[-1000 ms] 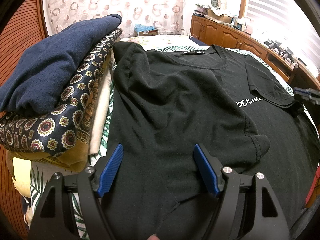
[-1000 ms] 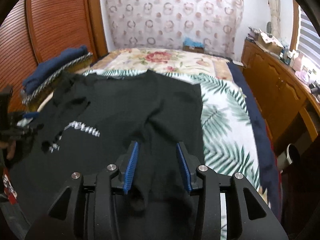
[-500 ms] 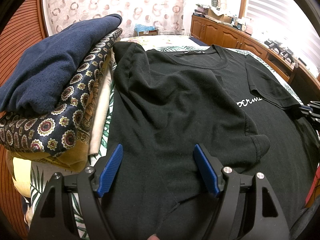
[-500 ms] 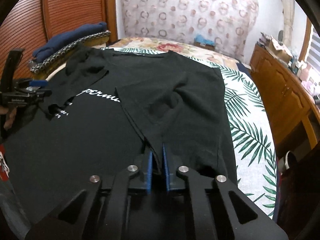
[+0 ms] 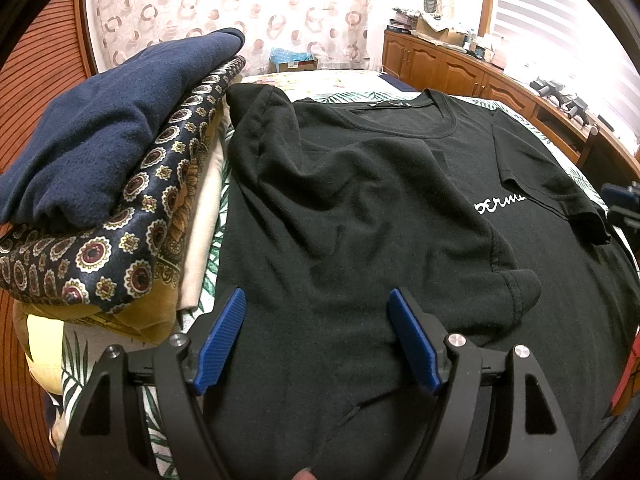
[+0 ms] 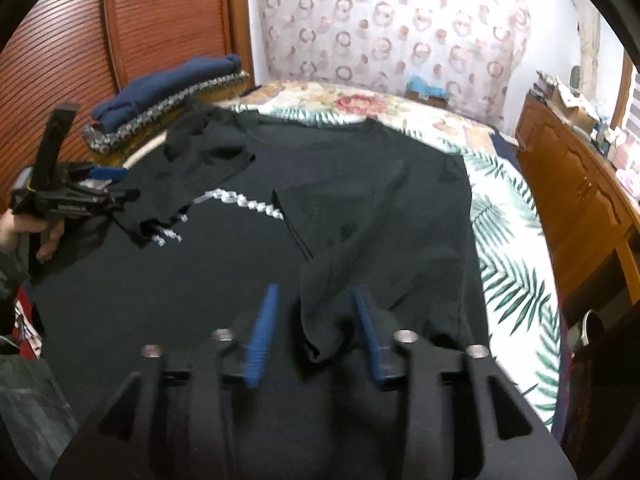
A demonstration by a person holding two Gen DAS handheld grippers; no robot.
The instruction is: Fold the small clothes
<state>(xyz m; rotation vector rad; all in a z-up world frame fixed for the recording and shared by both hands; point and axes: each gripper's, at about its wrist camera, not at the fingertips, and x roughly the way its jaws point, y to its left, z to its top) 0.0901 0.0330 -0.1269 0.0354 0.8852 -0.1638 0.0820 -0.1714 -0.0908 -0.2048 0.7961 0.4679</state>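
Right wrist view: parted right claw (image 6: 314,330) apparently astride black T-shirt (image 6: 360,216) hem.

The right tool (image 6: 314,322) has its two blue fingers (image 6: 262,336) spread apart over the black T-shirt (image 6: 224,276), and a bunched fold of the shirt lies between them. The shirt is spread on the bed (image 6: 508,248) ahead of the tool, its white lettering (image 6: 240,202) ahead and to the left. Far to the left, a hand (image 6: 28,230) holds the left tool (image 6: 76,196). Beyond that, a stack of folded clothes (image 6: 168,90) lies beside the shirt. The picture is a little blurred.
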